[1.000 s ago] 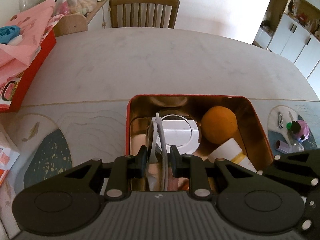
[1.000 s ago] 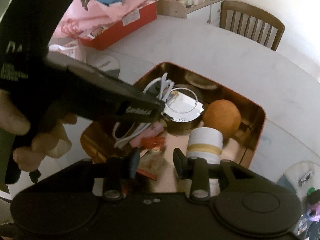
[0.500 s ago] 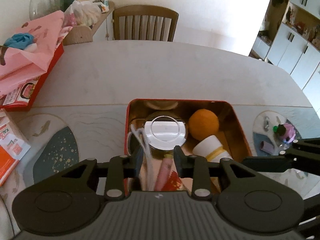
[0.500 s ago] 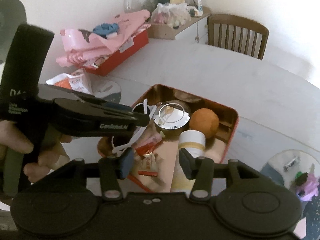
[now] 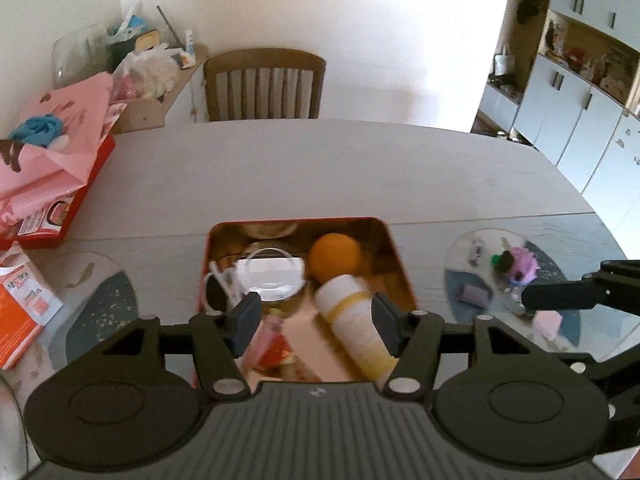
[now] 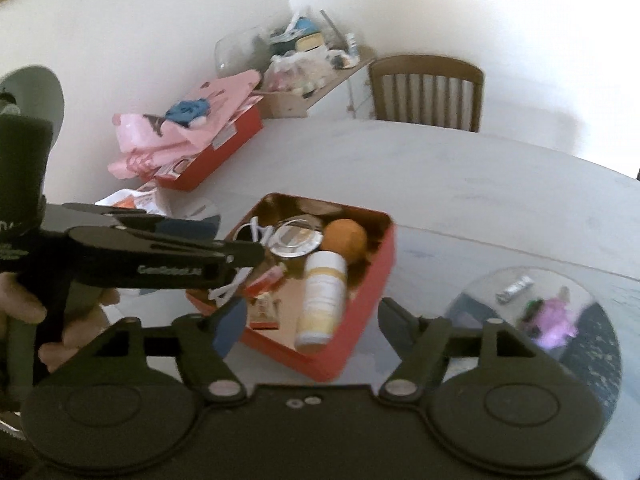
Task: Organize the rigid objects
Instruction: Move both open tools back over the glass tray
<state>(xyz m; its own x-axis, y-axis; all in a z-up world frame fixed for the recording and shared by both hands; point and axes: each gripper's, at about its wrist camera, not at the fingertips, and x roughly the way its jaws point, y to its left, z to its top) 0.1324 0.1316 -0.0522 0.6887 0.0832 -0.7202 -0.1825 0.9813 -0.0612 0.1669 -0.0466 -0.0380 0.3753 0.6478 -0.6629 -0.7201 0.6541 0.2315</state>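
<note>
A pale grey counter (image 5: 280, 168) is filling the middle of both views, with a wooden chair (image 5: 262, 86) standing at its far edge at 12 o'clock against a white wall. A red tin (image 5: 402, 264) with a gold-coloured inside is sitting on the counter near its front edge; in it an orange (image 5: 335, 257) is lying at the far right, a round glass-lidded jar (image 5: 270, 276) beside it to the left, a white bottle with a yellow band (image 5: 354, 322) lying on its side in front of the orange, a white cable (image 6: 256, 236) at the left wall, and small red and pink packets (image 5: 274, 350) at the front. The left gripper (image 5: 316, 322) is hovering above the tin's near end with its fingers spread wide and holding nothing. The right gripper (image 6: 306, 326) is likewise hovering over the tin's near right corner, its fingers spread wide and empty. At 9 o'clock in the left wrist view a red box (image 5: 76, 200) draped with pink paper (image 5: 56, 140) is resting on the counter, and an orange leaflet (image 5: 22, 314) is lying nearer the front. At 3 o'clock a round placemat (image 5: 560, 280) is carrying a small purple toy (image 5: 518, 266). White cupboards (image 5: 576, 120) are lining the room at 2 o'clock, and a cluttered side shelf (image 5: 168, 80) is standing at 10 o'clock beside the chair.
</note>
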